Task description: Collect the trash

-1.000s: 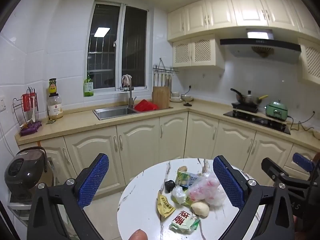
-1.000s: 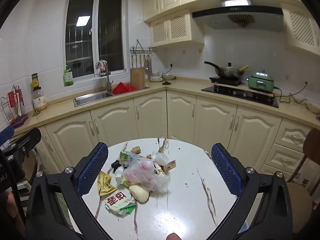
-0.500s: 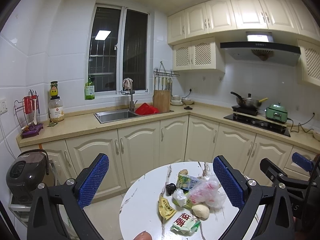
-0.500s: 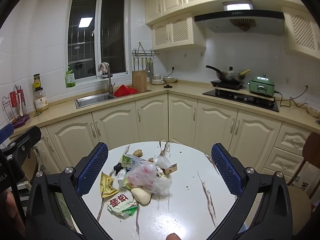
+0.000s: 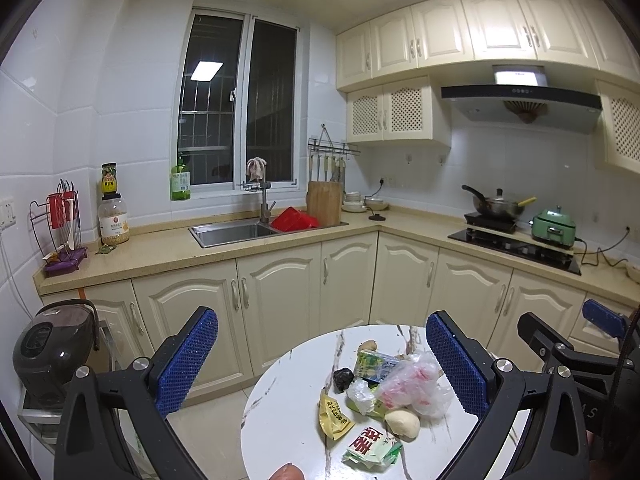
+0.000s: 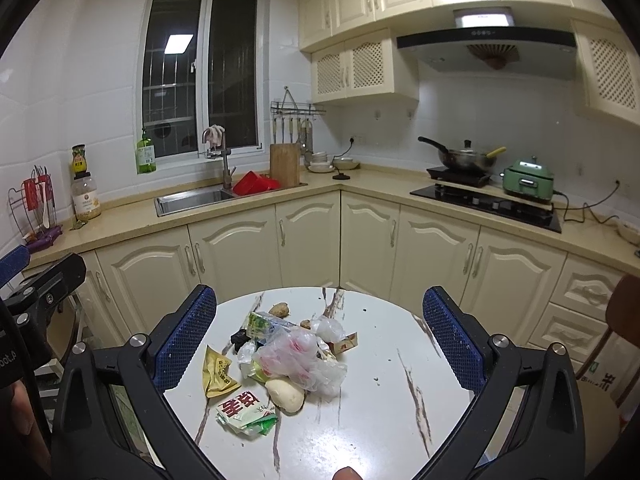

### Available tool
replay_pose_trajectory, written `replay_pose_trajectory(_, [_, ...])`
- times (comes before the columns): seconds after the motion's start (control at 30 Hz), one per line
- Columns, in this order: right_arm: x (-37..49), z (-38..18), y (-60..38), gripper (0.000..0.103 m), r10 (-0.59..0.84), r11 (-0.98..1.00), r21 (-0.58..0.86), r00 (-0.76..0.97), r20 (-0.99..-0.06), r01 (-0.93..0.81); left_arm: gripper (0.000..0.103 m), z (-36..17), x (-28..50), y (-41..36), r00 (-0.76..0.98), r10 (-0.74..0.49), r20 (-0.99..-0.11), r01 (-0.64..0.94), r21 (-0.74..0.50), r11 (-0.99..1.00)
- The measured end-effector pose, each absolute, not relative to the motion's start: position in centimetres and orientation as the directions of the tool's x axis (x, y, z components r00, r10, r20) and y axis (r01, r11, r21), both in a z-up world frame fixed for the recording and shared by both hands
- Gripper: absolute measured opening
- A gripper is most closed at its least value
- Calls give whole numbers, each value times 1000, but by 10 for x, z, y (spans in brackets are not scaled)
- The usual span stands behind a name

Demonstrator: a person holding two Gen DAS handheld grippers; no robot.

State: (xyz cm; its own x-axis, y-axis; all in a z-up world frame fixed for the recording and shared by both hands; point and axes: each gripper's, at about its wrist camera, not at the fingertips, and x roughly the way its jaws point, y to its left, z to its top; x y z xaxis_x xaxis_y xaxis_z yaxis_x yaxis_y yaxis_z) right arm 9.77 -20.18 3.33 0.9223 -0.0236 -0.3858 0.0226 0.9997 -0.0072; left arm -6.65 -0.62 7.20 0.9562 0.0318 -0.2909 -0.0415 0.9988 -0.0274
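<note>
A heap of trash lies on a round white marble table [image 6: 380, 432] [image 5: 280, 420]. In it I see a crumpled clear plastic bag [image 6: 300, 356] [image 5: 408, 392], a yellow snack wrapper [image 6: 218, 376] [image 5: 334, 418], a green and white packet with red characters [image 6: 244, 410] [image 5: 372, 448], a pale potato-like lump [image 6: 285, 395] [image 5: 402, 424], a green carton [image 6: 266, 324] [image 5: 374, 364] and a small black lump [image 6: 240, 336] [image 5: 343, 378]. My right gripper [image 6: 320, 340] hovers open above the heap. My left gripper [image 5: 320, 364] is open over the table's left side, nothing between its fingers.
Cream cabinets [image 6: 312, 240] and a beige counter wrap the room behind the table. A sink [image 5: 236, 232], a knife block [image 6: 285, 164] and a hob with a pan [image 6: 460, 160] sit on it. A dark rice cooker [image 5: 48, 348] stands low left. A chair [image 6: 624, 320] is at right.
Both grippers have lifted and drawn back slightly, so the table and trash sit a little lower and farther in both views. Neither gripper's opening has changed.
</note>
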Motion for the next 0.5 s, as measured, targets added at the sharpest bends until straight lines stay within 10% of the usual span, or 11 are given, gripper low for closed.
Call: replay_pose_trajectory(0.5, [97, 35, -197, 103, -25, 1000, -15, 926, -377, 21, 102, 61, -64, 0, 957, 19, -290, -29, -30, 999])
